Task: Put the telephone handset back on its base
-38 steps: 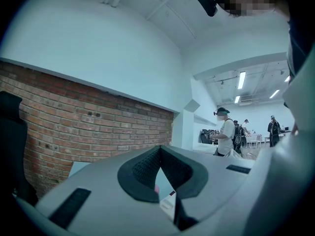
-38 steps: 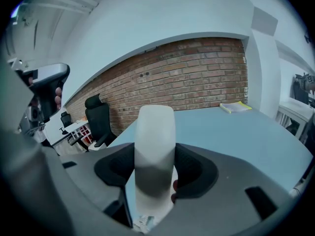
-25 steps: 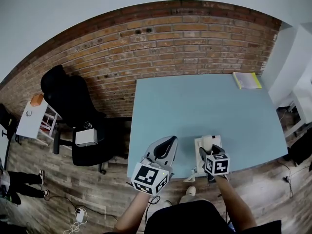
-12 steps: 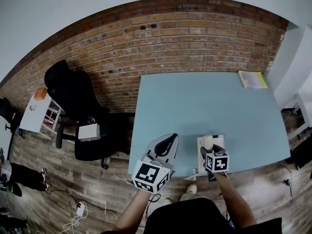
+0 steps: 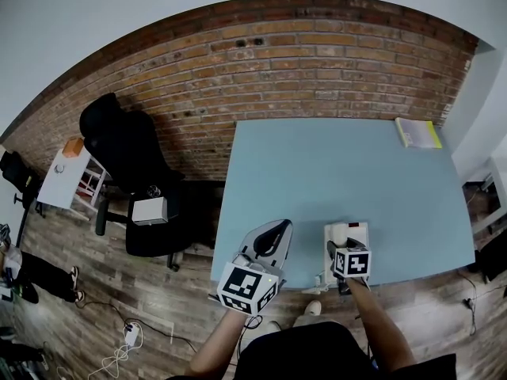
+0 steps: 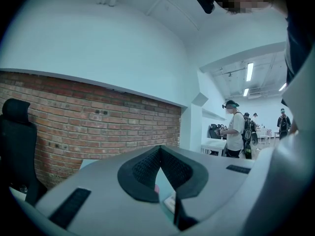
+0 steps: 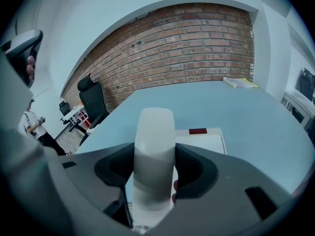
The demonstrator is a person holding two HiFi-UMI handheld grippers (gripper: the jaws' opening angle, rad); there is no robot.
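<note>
**Seating the handset: R gripper over the base**

R gripper (image 7: 155,173): jaws pinch the white handset (image 7: 155,132) by its sides, approx. mid-length. The far end sticks out past the jaws and points away across the table (image 7: 246,102). Grip looks square, no visible twist.

Just past and under the handset is the white base (image 7: 209,136), w/ a red label (image 7: 198,131) at its far end. It sits close to the table's near edge. In the head view the handset lies over the base's left part. Touching or just above it: can't tell.

How to do it well (my read):
- Line the handset's long axis up w/ the cradle side of the base before lowering.
- Keep it level and come straight down, w/o sideways drag. The base looks light and sits near the edge, so a shove could slide it.
- Open the jaws only once both ends sit flat, then back out along the jaw line.

L gripper (image 6: 160,154): pads pressed together at the tips, nothing between them. It's held off the near edge, left of the base and not touching it. It could steady the base if it shifts.

Further out: yellow book (image 5: 420,133) at the far right corner, black chair (image 5: 127,157) by the brick wall (image 5: 317,70). Neither is in the way.
</note>
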